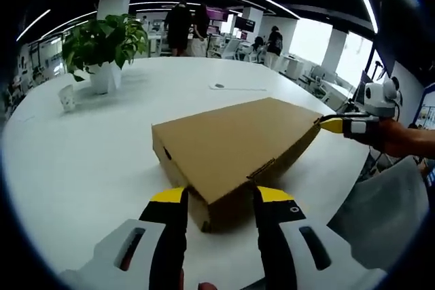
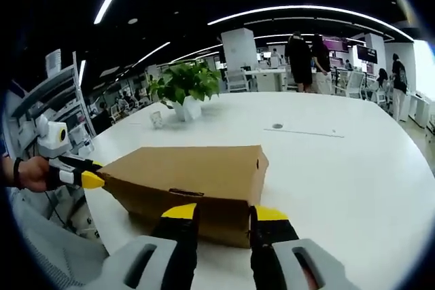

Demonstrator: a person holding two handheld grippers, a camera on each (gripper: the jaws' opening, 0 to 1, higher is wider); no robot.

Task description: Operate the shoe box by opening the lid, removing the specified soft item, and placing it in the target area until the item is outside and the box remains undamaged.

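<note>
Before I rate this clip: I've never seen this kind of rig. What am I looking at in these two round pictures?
A person holds a handheld two-jaw tool in each hand, and a fisheye camera rides on each. In the left gripper view, the left gripper straddles a corner of a closed cardboard shoe box, while the right gripper touches the far end. The right gripper view shows the same box from the opposite end. The box lies on a white table, with a potted plant and a small cup farther back. Nothing is lifted yet.
</note>
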